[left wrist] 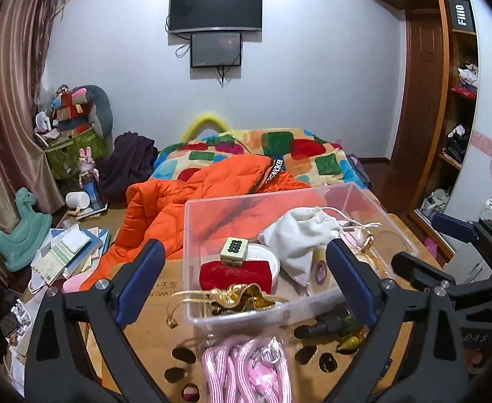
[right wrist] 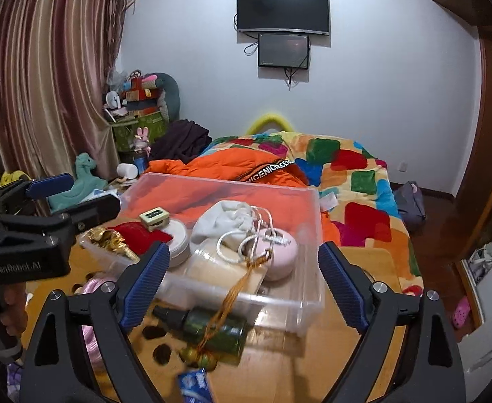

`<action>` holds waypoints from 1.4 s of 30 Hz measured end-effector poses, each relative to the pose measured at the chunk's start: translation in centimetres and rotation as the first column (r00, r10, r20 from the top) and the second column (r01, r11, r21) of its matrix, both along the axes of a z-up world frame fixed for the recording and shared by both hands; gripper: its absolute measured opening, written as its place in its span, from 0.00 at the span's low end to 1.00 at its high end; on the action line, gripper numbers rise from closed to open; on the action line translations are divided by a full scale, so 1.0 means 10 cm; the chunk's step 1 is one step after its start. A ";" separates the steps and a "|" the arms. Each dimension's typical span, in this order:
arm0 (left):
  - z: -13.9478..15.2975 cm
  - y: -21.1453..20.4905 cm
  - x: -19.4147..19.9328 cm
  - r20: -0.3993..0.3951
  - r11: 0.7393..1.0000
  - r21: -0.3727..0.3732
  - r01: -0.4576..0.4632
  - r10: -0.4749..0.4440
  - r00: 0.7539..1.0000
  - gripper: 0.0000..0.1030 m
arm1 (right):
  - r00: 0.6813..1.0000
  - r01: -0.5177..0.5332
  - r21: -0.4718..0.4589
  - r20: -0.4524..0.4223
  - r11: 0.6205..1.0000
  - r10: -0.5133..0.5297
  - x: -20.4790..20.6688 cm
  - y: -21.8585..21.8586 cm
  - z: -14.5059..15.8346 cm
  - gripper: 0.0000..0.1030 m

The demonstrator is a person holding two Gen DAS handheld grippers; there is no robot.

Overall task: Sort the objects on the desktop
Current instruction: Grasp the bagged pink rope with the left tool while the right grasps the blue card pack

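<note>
From my left side, my left gripper (left wrist: pixel 246 278) has its jaws spread wide and holds nothing. The clear box (left wrist: pixel 367 198) sits on the wooden table (left wrist: pixel 145 346) with a white pouch (left wrist: pixel 299 231) and a red case (left wrist: pixel 236 273) inside. A pink rope (left wrist: pixel 246 366) lies in front.

From my right side, my right gripper (right wrist: pixel 244 283) is spread wide too. A green bottle (right wrist: pixel 212 327) lies just in front of the box.
</note>
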State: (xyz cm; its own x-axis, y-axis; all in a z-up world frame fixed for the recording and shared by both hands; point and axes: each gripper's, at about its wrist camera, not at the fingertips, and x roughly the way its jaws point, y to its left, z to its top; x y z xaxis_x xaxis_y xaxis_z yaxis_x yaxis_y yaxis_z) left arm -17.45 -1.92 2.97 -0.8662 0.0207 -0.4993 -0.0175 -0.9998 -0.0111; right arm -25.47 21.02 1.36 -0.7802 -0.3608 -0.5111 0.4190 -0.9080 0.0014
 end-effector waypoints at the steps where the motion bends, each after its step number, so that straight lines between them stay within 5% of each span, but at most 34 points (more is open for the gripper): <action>1: 0.01 -0.01 0.04 -0.005 1.000 0.002 -0.002 0.002 1.000 0.96 | 0.999 0.036 0.003 -0.007 0.999 -0.036 0.04 0.03 0.00 0.86; 18: -0.51 -0.19 0.47 0.123 0.997 0.051 -0.050 0.044 0.991 0.97 | 0.995 0.048 -0.010 0.092 0.999 -0.047 0.32 0.31 -0.41 0.88; 29: -0.98 -0.01 0.46 0.246 0.996 0.083 -0.032 0.011 0.969 0.97 | 0.984 -0.078 0.057 0.164 0.995 0.068 0.56 0.16 -0.79 0.86; 42: -1.20 0.07 0.25 0.348 0.995 0.044 -0.092 0.071 0.935 0.97 | 0.957 -0.163 0.062 0.251 0.985 0.142 0.57 0.02 -1.03 0.50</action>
